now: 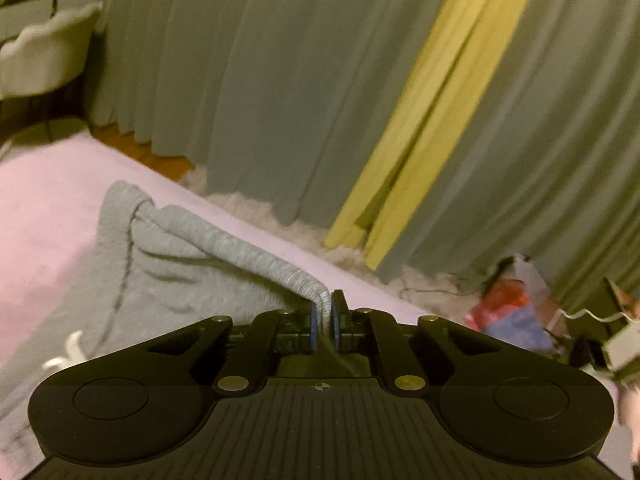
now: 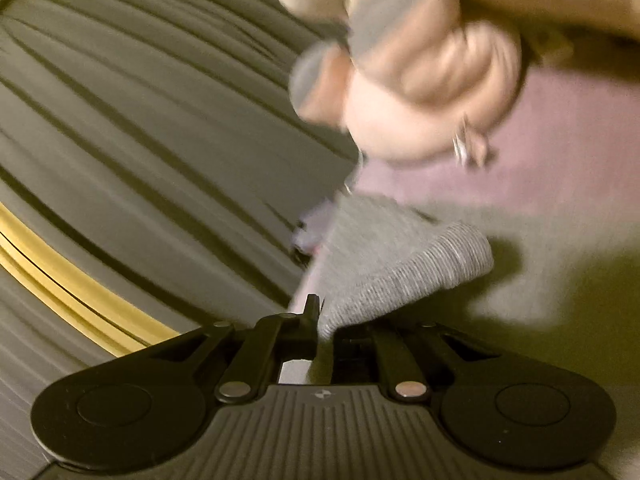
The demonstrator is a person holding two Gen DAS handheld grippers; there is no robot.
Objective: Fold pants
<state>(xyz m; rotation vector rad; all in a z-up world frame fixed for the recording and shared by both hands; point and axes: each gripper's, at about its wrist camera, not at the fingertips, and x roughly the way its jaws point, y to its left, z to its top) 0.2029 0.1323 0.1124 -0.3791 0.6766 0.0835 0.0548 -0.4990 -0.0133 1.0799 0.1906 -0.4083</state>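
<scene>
The grey sweatpants lie on a pink bed surface. My left gripper is shut on a ribbed grey band of the pants, which stretches up from the fabric into the jaws. In the right wrist view my right gripper is shut on another ribbed grey band of the pants. The person's other hand, blurred, holds the left gripper's handle just above the fabric. The rest of the pants is hidden below both grippers.
Grey-green curtains with a yellow stripe hang behind the bed. A white fluffy rug lies at the curtain foot. Colourful clutter sits at the right. A pale chair stands at the far left.
</scene>
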